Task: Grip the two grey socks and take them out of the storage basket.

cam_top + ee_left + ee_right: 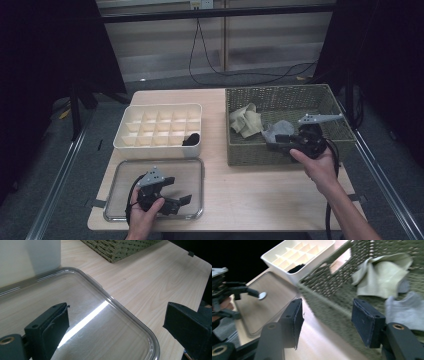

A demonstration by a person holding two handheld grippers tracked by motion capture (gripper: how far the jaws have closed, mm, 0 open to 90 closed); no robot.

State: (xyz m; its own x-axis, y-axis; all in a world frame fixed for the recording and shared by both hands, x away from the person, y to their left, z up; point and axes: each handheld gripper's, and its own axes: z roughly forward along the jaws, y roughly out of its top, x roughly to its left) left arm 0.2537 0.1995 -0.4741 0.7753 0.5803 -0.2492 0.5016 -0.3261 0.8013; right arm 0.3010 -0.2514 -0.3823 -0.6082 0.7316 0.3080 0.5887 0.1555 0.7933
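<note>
A white divider box stands at the table's left, with a black item in its near-right compartment. In front of it lies a clear plastic lid. My left gripper hovers over that lid, open and holding nothing; in the left gripper view its jaws stand wide apart above the lid. A wicker basket at the right holds a beige cloth and a grey cloth. My right gripper is open and holding nothing at the basket's near wall, close to the grey cloth and the beige cloth.
Bare wood table lies between the lid and the basket. The right gripper view takes in the white box, the black item, the lid and the other gripper. Cables trail on the floor behind.
</note>
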